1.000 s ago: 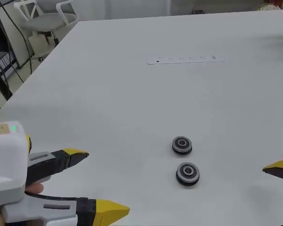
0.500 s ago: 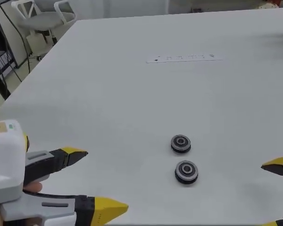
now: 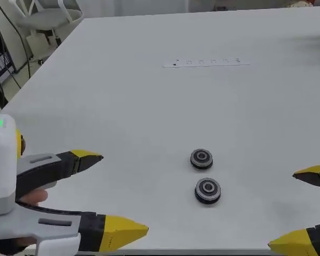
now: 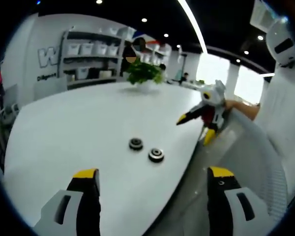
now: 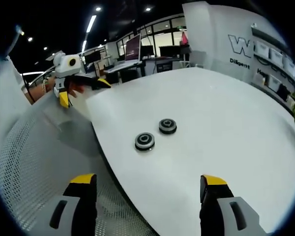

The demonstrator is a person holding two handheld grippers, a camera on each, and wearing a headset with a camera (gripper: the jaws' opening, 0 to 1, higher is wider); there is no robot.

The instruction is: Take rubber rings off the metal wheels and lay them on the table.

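Head view: the left gripper (image 3: 119, 193), jaws spread wide, hovers over the white table (image 3: 149, 106) at lower left. The right gripper (image 3: 287, 209), also spread, enters at lower right. Between them, two metal wheels (image 3: 201, 159) (image 3: 207, 190) lie flat just beside each other, dark rims on.

Left gripper view: left gripper (image 4: 153, 173) jaws apart, metal wheels (image 4: 135, 143) (image 4: 156, 155) ahead near the table (image 4: 64, 128) edge, right gripper (image 4: 206, 110) beyond.

Right gripper view: right gripper (image 5: 148, 179) jaws apart, metal wheels (image 5: 144, 141) (image 5: 167, 126) ahead, left gripper (image 5: 71, 73) opposite.

Against one second ago, the wheels lie unchanged. The left gripper is slightly farther forward, and the right gripper's lower jaw has come into sight.
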